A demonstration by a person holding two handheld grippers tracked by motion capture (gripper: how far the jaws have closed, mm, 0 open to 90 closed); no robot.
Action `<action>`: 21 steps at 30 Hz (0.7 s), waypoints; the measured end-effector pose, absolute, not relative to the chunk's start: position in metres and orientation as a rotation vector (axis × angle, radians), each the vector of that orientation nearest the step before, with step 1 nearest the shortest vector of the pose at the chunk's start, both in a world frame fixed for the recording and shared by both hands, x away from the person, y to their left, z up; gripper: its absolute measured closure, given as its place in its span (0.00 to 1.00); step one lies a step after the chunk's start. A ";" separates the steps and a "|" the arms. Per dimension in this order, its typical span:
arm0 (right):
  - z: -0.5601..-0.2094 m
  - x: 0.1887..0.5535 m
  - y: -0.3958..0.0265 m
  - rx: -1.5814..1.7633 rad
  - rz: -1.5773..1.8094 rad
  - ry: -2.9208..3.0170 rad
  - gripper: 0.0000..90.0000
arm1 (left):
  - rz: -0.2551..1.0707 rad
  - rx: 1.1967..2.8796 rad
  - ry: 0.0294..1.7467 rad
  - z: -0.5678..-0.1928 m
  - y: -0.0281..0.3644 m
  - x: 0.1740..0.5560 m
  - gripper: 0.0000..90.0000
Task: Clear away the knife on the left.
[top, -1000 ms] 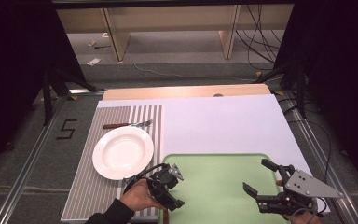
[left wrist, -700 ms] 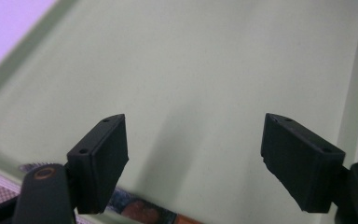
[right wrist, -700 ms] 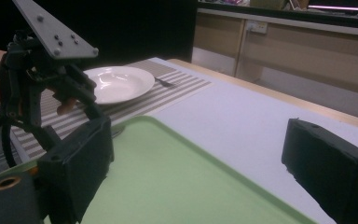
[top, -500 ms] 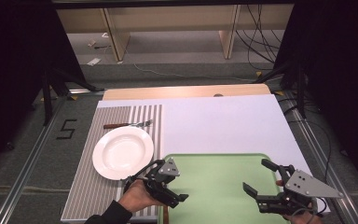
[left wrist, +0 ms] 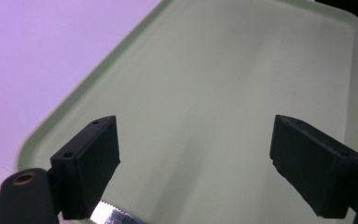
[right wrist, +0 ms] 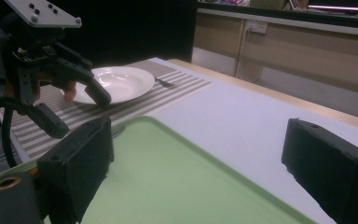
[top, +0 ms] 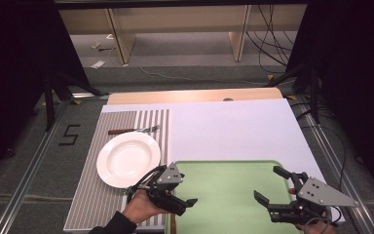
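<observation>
My left gripper (top: 187, 189) hovers over the left edge of the green tray (top: 233, 168). Its jaws have just been opening and stand wide apart, with nothing between them (left wrist: 196, 154). A serrated knife blade (left wrist: 114, 217) lies just under its left jaw, at the tray's edge. My right gripper (top: 268, 183) is held open over the tray's right part, jaws empty (right wrist: 200, 158). From that gripper's view the left gripper (right wrist: 81, 116) is seen across the tray (right wrist: 177, 177).
A white plate (top: 128, 158) sits on a striped placemat (top: 90, 204) left of the tray, with a fork (top: 134, 130) beyond it. The white table surface (top: 233, 131) lies behind the tray. Floor and cables surround the table.
My left gripper's jaws have spread wider and it has shifted slightly, now pointing right across the tray. The right gripper has stayed where it was.
</observation>
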State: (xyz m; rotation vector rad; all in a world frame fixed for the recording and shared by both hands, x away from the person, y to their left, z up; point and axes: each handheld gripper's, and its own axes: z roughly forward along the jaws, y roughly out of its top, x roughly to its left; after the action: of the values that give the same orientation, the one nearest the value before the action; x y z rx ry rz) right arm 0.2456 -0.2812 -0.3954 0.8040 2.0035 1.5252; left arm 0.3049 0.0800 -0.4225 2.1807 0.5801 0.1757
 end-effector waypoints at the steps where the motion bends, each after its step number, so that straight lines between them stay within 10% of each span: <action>1: -0.396 0.246 -0.281 0.803 1.530 2.003 0.11 | 0.177 2.170 0.580 -0.422 0.081 0.305 0.17; 21: -0.395 0.246 -0.281 0.807 1.525 2.005 0.11 | 0.239 2.014 0.592 -0.414 0.099 0.293 0.18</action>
State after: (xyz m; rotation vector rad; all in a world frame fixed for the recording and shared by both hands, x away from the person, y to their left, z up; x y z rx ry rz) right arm 0.2460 -0.2813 -0.3954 0.8070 2.0047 1.5246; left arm 0.2931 0.0993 -0.4144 2.0145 0.5915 0.2395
